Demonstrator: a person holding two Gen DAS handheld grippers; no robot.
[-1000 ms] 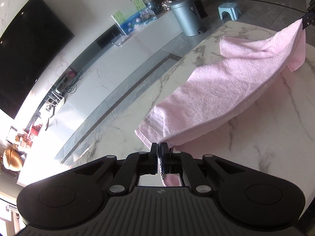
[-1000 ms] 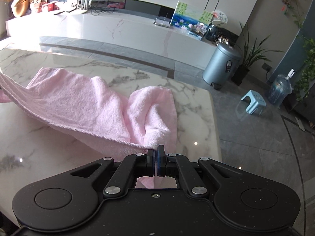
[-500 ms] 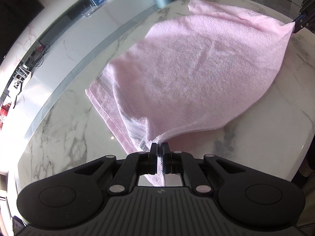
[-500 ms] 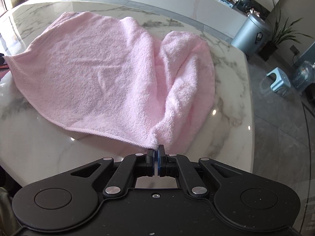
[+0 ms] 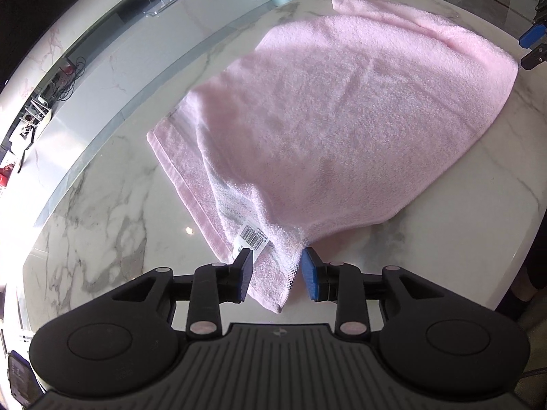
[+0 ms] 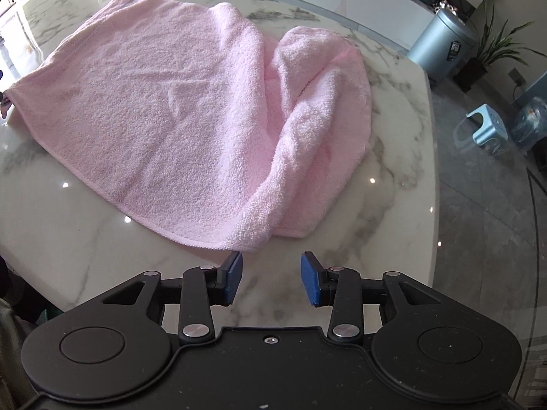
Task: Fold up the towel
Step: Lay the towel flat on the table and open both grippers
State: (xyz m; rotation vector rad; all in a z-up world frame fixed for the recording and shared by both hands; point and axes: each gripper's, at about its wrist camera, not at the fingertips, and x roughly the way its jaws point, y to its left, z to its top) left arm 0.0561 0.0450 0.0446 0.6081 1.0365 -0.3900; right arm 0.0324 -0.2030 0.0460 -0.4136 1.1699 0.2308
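A pink towel [image 5: 342, 119] lies folded over on the white marble table [image 5: 102, 225]. It also shows in the right wrist view [image 6: 177, 112], bunched into a ridge on its right side. My left gripper [image 5: 276, 275] is open, with a towel corner and its barcode label [image 5: 252, 237] lying loose between the jaws. My right gripper [image 6: 271, 278] is open and empty, just short of the towel's near corner. The right gripper's blue pads [image 5: 529, 34] show at the far right of the left wrist view.
The table's edge [image 6: 429, 171] runs close on the right, with grey floor beyond. A silver bin [image 6: 441, 41], a potted plant [image 6: 495, 51] and a small blue stool [image 6: 485, 130] stand on the floor. A long white cabinet [image 5: 112, 51] lies past the table.
Both grippers were shut on towel corners and holding them up; both have opened and let go. The top layer has dropped flat onto the table.
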